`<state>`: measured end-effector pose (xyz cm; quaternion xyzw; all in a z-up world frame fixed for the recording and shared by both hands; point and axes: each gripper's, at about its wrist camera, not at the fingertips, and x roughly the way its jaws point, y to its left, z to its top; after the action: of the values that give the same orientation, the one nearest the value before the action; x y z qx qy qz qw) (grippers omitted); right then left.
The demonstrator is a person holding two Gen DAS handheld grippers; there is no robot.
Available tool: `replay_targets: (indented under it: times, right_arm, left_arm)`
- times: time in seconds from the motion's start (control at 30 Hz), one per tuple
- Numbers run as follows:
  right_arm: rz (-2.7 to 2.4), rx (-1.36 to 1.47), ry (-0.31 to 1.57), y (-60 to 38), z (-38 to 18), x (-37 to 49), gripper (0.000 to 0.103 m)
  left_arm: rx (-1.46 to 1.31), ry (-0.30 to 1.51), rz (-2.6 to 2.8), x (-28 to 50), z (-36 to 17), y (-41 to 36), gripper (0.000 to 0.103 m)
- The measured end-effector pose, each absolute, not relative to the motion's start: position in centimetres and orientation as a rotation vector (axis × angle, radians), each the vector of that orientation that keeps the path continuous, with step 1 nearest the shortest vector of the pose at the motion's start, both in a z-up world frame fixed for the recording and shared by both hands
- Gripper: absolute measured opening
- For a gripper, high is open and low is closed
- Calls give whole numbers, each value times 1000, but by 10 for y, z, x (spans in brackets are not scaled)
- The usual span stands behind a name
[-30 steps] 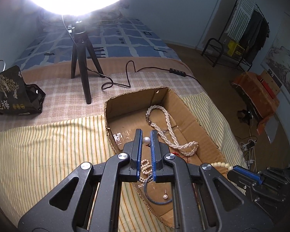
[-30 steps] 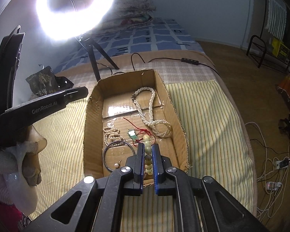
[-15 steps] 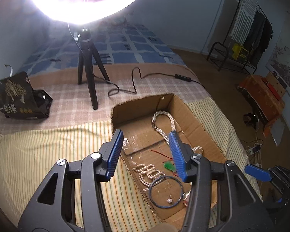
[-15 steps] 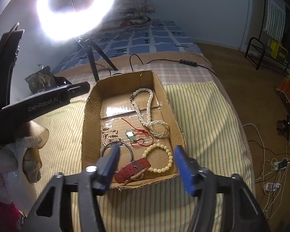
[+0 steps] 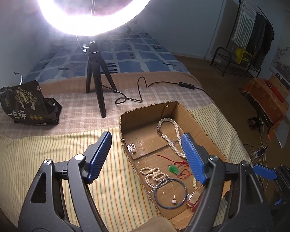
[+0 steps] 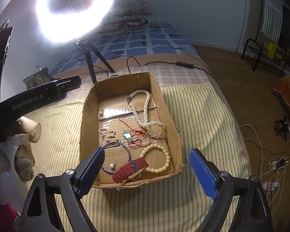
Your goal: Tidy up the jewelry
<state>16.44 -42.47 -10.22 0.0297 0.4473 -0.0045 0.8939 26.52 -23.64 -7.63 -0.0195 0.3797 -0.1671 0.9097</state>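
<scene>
Already gathered: your jewelry lay together in the cardboard box (image 6: pixel 169 104) on the striped bedspread (image 6: pixel 203 116) as you held both grippers above its near end. Your left gripper (image 5: pixel 147 156) hung over the box's left wall and your right gripper (image 6: pixel 147 171) over its front edge, each with its jaws opening wide and nothing between the pads. Inside, the long pearl necklace (image 6: pixel 145 114) ran down the far right side, the green pendant on its red cord (image 6: pixel 128 135) sat mid-box, and a small pearl strand (image 6: pixel 106 137) rested to its left. Nearer you were the blue bangle (image 6: pixel 118 156) ringing a pearl stud (image 6: pixel 112 165), the red watch strap (image 6: pixel 131 169) and the cream bead bracelet (image 6: pixel 158 158); a second lone pearl (image 6: pixel 100 113) sat at the far left by the tape. By the look of it the collecting was largely done, since no piece showed on the bedspread outside the box. What remained, if anything, seemed to be tidying the pieces apart, as the cord, strands and bangle lay close or overlapping
</scene>
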Motion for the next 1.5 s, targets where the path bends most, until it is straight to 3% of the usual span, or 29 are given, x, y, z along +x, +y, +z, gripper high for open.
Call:
replay_targets:
  times: [0.93, 1.17, 1.23, 1.37, 1.5]
  right_arm:
    - [-83, 26, 777, -416, -56, 123, 93]
    - [-124, 5, 680, -412, -35, 102, 94]
    - [-134, 2, 647, -410, -28, 97, 100]
    - [-159, -18, 585, -404, -19, 85, 102]
    - [-165, -46, 552, -397, -13, 76, 103]
  left_arm:
    - [11, 679, -315, 202, -30, -189, 78]
    - [13, 649, -318, 174, -24, -174, 83]
    - [23, 643, -321, 167, -22, -172, 83]
    - [38, 629, -333, 152, -19, -168, 83]
    - [46, 614, -341, 137, -18, -162, 90]
